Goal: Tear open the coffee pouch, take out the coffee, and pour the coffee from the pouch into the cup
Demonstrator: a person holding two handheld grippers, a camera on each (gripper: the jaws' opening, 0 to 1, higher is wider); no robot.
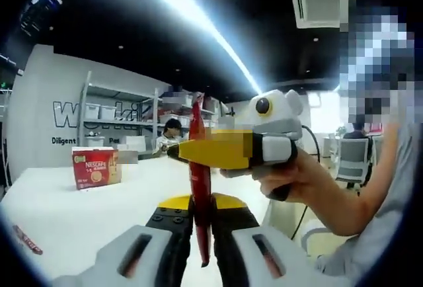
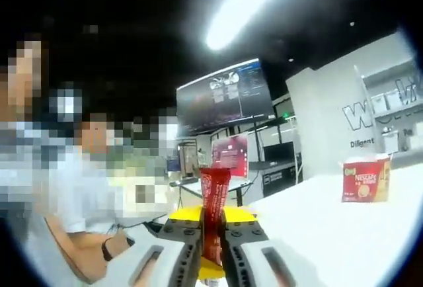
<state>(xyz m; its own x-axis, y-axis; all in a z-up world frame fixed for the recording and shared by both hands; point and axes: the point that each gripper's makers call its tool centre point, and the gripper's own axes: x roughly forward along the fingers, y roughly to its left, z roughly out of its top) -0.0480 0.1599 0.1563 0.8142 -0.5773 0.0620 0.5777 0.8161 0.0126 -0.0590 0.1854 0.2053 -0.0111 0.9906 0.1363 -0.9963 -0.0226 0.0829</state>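
A: Left gripper view. What does it hold?

B: The left gripper point(image 1: 201, 234) has its jaws closed narrow on the lower part of a pouch point(image 1: 199, 174), a slim red stick standing upright above a white table point(image 1: 59, 207). The right gripper point(image 1: 177, 152) enters from the right, held in a hand point(image 1: 297, 178); its yellow tips meet the pouch higher up, below the top. Whether they pinch it cannot be told here.

A: What else appears here?

B: A red box point(image 1: 96, 168) stands on the table, far left and well apart from the pouch. A small red scrap point(image 1: 26, 239) lies near the table's near-left edge. Shelves point(image 1: 122, 118) line the back wall. The tabletop between box and grippers is bare.

A: Right gripper view?

B: The right gripper point(image 2: 211, 244) has its jaws closed narrow on the same pouch point(image 2: 214, 214), seen flat-on: glossy red foil, long and rectangular, its top edge rising above the black and yellow jaw tips. The box point(image 2: 365, 180) sits far right on the table point(image 2: 317, 227). A dark monitor point(image 2: 225, 96) hangs behind, and a person's forearm point(image 2: 86, 247) shows at lower left.

A: Surfaces?

B: The table is smooth matte white; the gripper bodies are grey plastic.
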